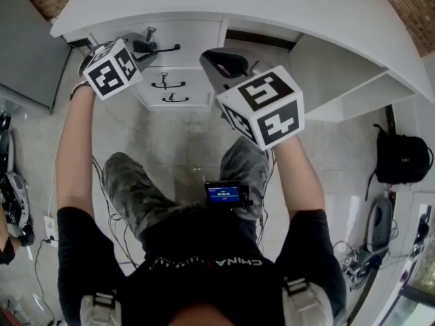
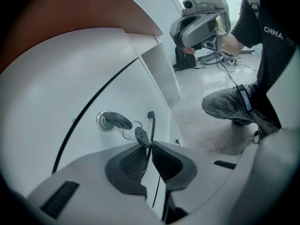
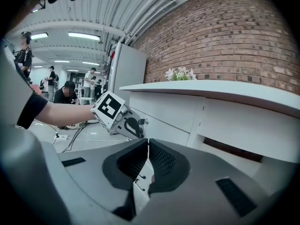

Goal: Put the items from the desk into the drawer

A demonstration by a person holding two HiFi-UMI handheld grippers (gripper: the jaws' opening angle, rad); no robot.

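The left gripper (image 2: 149,148), at the far left of the white desk (image 1: 285,5), has its jaws closed on the thin black handle (image 2: 151,123) of the top drawer (image 1: 194,34). One key (image 2: 117,121) sits in the lock (image 2: 100,121) just left of the handle, and a second key (image 2: 142,136) dangles from its ring. Three white drawers (image 1: 197,77) are stacked there, each with one black handle. Further right, the right gripper (image 3: 148,150) has its jaws pressed together, holding nothing.

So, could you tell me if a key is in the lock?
Yes, a key sits in the lock, a second key hanging from its ring.
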